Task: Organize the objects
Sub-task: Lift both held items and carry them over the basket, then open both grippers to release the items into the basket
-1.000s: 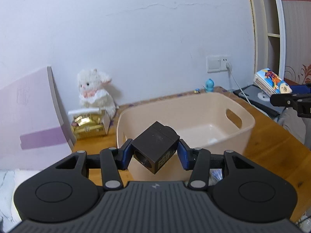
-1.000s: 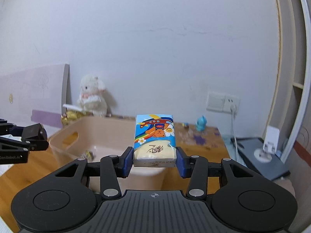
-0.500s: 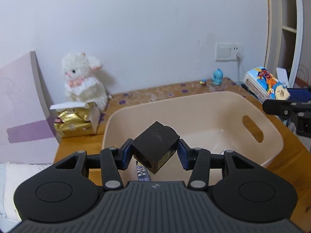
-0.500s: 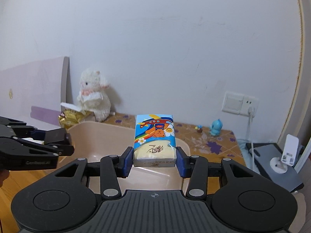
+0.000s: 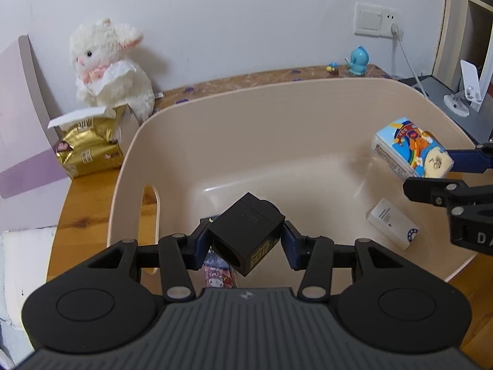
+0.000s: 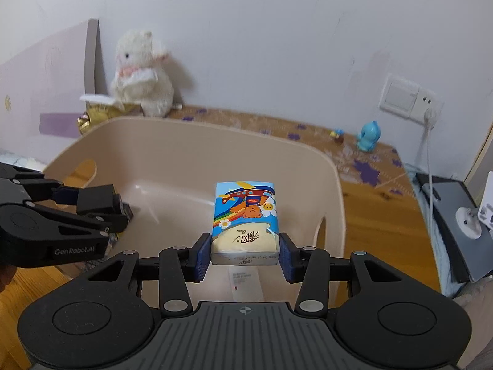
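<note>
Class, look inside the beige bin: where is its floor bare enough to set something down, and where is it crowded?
The bin floor is bare in the middle and toward the far wall. It is crowded near the front: a white box lies front-right, a patterned pack front-left under the left gripper.

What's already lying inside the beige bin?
In the beige bin, a white box lies on the floor at the right and a pink cartoon-print pack sits partly hidden under the black cube. The near floor is covered by the left gripper.
</note>
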A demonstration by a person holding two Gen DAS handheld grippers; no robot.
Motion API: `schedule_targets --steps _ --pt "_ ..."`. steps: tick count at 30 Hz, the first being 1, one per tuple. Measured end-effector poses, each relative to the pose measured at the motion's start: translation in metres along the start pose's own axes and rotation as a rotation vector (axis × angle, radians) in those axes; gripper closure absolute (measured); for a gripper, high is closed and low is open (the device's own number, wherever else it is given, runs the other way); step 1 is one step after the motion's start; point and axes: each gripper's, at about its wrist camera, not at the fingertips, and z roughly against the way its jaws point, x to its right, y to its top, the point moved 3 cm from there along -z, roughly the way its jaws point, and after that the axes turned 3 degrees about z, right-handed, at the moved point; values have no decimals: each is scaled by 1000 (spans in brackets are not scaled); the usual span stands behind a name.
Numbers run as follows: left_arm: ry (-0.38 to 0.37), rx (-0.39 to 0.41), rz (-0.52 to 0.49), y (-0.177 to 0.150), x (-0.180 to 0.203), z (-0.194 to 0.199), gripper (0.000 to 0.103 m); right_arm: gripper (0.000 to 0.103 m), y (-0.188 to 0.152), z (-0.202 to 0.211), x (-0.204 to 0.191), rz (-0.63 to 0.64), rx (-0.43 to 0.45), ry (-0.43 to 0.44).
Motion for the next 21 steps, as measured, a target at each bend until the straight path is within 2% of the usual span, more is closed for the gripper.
schedule_targets --steps 1,2,3,4,7,14,21 --pt "-1 -5 4 -1 -1 0 52 60 0 -1 -1 -1 -2 -3" --pt "0 -2 10 -1 -2 0 51 50 0 -2 -2 -1 2 -12" --pt "1 4 15 0 -3 2 47 50 -1 0 -2 0 11 -20" --pt "5 8 18 0 -3 4 37 46 -1 2 -2 0 19 -23" --pt "23 49 27 2 -5 16 22 34 0 14 -1 -14 49 -21" --pt "32 150 52 0 -10 59 11 9 0 56 5 -45 132 -36" --pt "51 187 28 -21 -10 91 11 0 -21 88 3 -52 166 -37"
